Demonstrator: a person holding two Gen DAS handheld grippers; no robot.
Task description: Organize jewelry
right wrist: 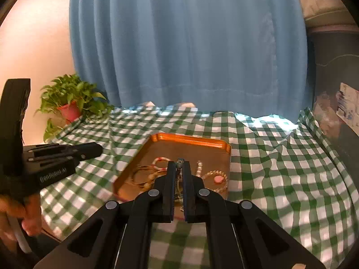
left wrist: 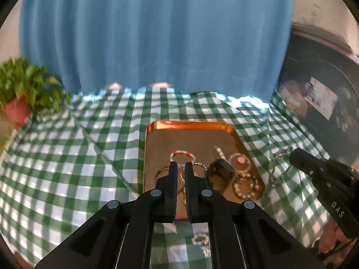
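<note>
A copper tray [left wrist: 190, 126] lies on the green checked cloth and holds several bracelets and rings, among them a red and white beaded bracelet [left wrist: 182, 153] and a black watch [left wrist: 221, 174]. My left gripper [left wrist: 181, 164] hovers over the tray's near end, jaws nearly closed with nothing between them. My right gripper [right wrist: 179, 164] is shut on a silver chain with a bead [right wrist: 179, 162], held above the tray [right wrist: 190, 141]. In the left wrist view the right gripper [left wrist: 294, 154] is right of the tray with the silver chain [left wrist: 277, 168] hanging from it.
A small loose jewelry piece [left wrist: 199, 238] lies on the cloth near the tray's front. A potted plant in a red pot [right wrist: 71, 109] stands at the far left. A blue curtain [right wrist: 188, 44] hangs behind the table. Dark furniture [left wrist: 318, 103] stands at the right.
</note>
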